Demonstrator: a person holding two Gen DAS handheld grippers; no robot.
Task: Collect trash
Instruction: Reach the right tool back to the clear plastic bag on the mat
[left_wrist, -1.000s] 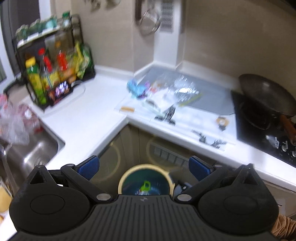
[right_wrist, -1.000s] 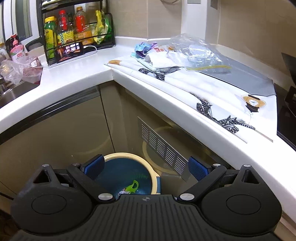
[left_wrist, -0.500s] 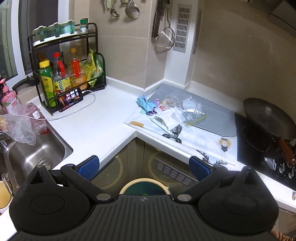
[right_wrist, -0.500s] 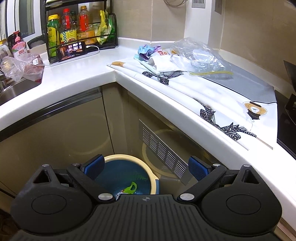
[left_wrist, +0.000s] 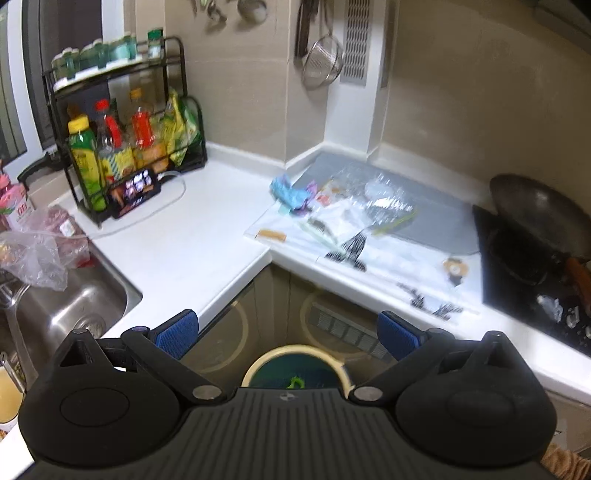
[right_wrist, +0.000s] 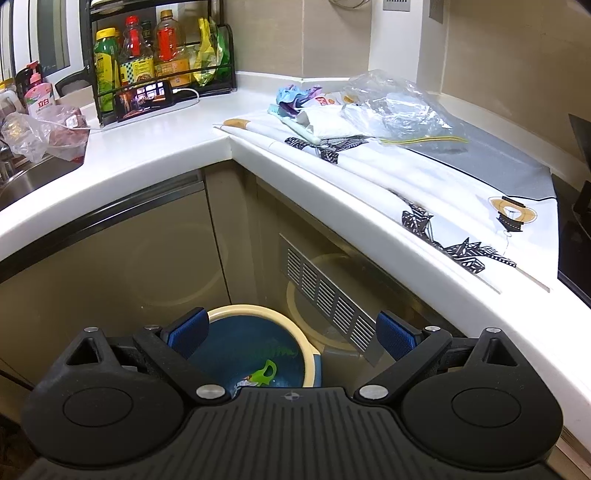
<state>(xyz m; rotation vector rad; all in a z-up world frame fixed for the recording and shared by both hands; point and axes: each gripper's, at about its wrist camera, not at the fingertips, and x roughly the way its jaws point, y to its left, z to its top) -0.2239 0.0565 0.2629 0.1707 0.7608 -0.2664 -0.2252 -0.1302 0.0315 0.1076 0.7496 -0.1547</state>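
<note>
Bin: one round cream-rimmed blue trash bin (right_wrist: 255, 343) on the floor below the counter corner, holding a green scrap (right_wrist: 264, 373).
Trash: crumpled clear plastic bag (right_wrist: 399, 107) and wrappers piled on the white counter (right_wrist: 166, 129).
Grippers: left gripper (left_wrist: 287, 334) and right gripper (right_wrist: 291, 334), fingers apart, empty.

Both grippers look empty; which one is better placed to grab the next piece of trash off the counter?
Probably left gripper: open and above counter height, overlooking the trash pile. Right gripper is open but low, by the bin.

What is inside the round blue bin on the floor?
Inside the round blue bin with the cream rim lies a bright green plastic scrap beside a small wrapper. The right gripper's body covers the near part.
</note>
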